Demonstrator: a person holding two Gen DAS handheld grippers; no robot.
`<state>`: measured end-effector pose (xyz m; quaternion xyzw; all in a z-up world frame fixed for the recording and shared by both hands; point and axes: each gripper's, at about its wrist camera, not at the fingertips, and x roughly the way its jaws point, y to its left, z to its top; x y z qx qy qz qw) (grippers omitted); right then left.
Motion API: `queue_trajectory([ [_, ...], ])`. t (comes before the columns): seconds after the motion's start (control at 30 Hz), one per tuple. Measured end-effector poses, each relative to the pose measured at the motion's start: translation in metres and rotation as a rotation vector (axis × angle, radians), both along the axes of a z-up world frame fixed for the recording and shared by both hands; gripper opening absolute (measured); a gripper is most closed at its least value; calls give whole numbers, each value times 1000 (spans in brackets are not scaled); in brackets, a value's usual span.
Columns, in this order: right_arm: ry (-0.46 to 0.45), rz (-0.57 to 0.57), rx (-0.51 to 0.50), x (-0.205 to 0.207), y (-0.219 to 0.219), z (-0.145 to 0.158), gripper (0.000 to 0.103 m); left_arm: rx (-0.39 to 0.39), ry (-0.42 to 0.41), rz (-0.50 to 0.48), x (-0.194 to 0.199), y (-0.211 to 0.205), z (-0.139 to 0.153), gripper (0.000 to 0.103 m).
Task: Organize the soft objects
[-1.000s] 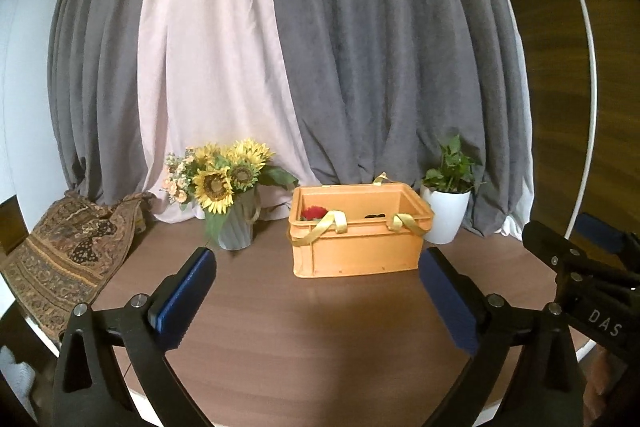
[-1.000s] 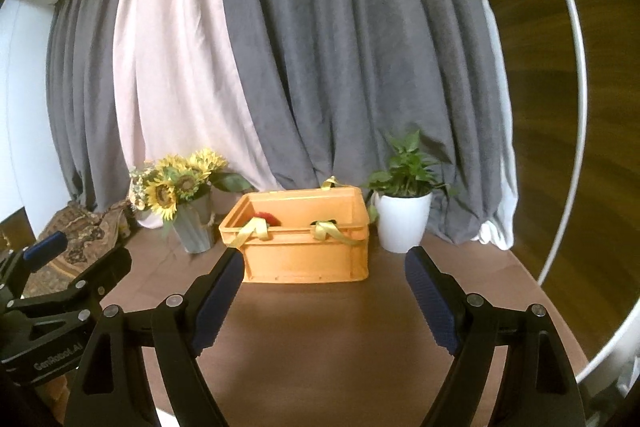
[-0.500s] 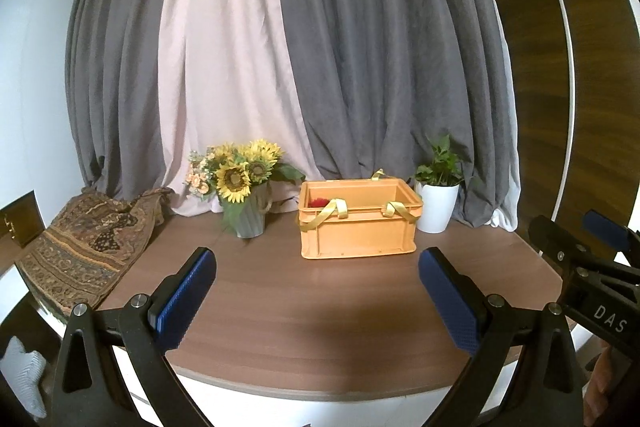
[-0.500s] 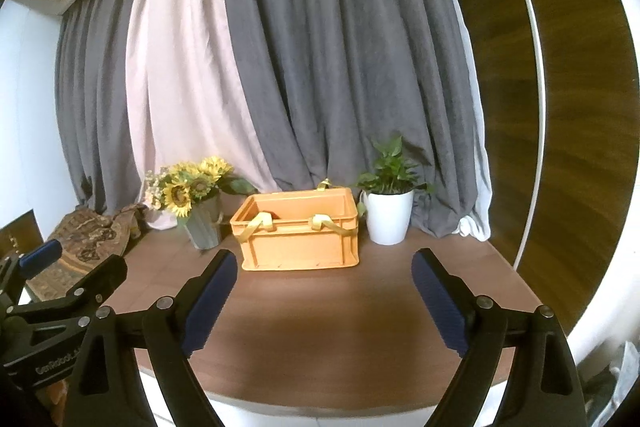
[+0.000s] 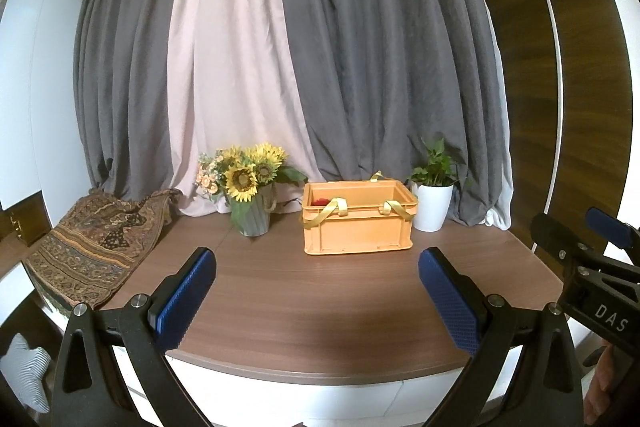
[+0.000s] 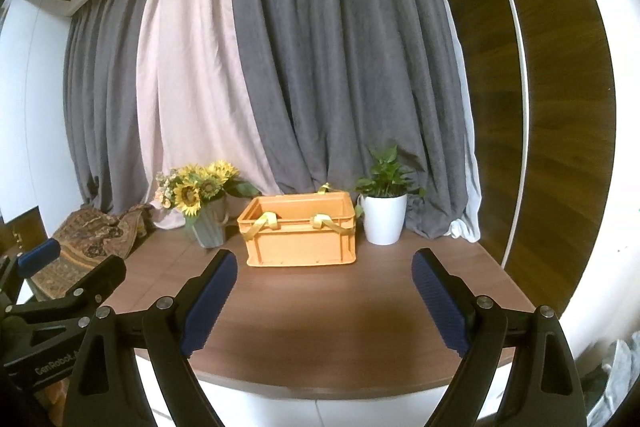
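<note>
An orange crate [image 5: 358,227] [image 6: 300,239] with yellow straps draped over its rim stands at the back of the wooden table [image 5: 320,311]. A red soft thing [image 5: 320,201] shows inside its left end in the left wrist view; the rest of the inside is hidden. My left gripper [image 5: 316,301] is open and empty, hanging over the table's front edge, well short of the crate. My right gripper [image 6: 324,299] is beside it, also wide open and empty. A patterned cloth [image 5: 92,243] [image 6: 92,235] lies draped at the table's left end.
A vase of sunflowers [image 5: 250,195] stands left of the crate and a potted plant [image 5: 434,199] in a white pot to its right. Grey and pink curtains hang behind. A striped cushion [image 5: 24,375] lies below the table at the left.
Both grippers have drawn back from the crate, which now looks smaller, and the table's front edge has come into view. The right jaws have widened slightly.
</note>
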<state>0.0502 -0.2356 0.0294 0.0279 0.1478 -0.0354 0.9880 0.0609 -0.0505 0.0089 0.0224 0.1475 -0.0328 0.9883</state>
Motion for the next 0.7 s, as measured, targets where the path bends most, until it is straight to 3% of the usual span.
queue_trajectory([
  [0.7,-5,34,-5,-6,0,2,90,6,-24,39,-13,2,3,103],
])
